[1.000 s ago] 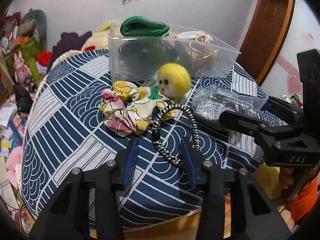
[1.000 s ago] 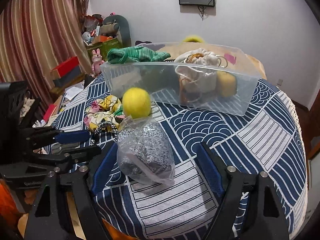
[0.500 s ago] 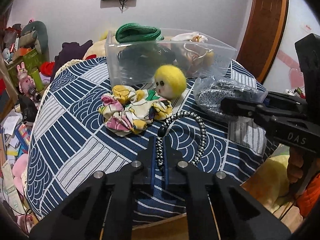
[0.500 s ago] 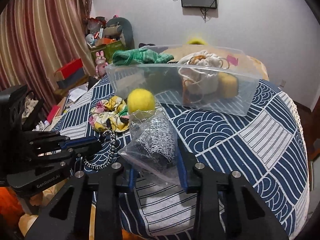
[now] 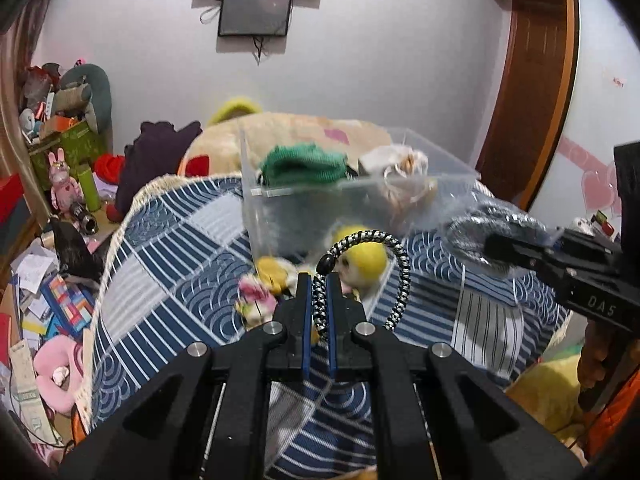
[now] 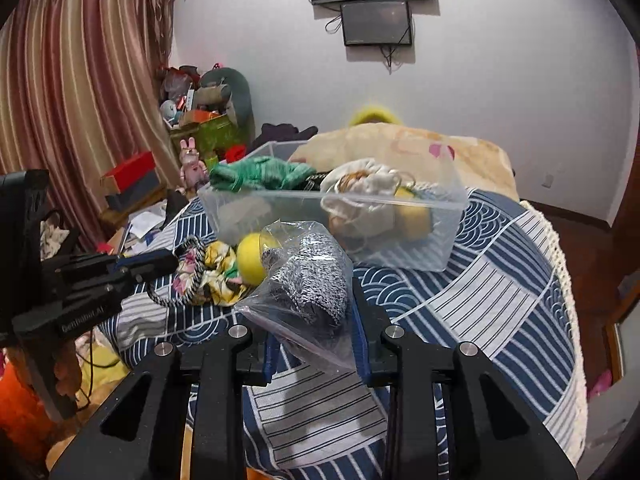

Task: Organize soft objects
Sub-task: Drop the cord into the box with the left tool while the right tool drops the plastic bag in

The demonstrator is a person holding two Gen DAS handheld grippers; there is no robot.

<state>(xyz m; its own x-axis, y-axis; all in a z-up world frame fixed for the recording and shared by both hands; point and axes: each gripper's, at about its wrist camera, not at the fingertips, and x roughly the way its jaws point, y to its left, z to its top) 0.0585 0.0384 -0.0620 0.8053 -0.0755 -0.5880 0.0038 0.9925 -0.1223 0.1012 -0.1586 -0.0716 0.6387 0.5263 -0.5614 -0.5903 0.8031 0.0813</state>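
Note:
My left gripper is shut on a black-and-white braided hair band and holds it above the table; it also shows in the right wrist view. My right gripper is shut on a clear plastic bag of grey knit fabric, lifted off the cloth; the bag also shows in the left wrist view. A yellow fuzzy ball and a floral scrunchie lie on the blue patterned tablecloth. Behind them stands a clear plastic bin holding a green knit item and a white pouch.
The round table's fringed edge drops to a cluttered floor with papers and toys. A beige cushion sits behind the bin. Curtains and boxes are at the left; a wooden door is at the right.
Both grippers closed on their objects and lifted: the left raised the hair band off the cloth, the right raised the bag of knit fabric.

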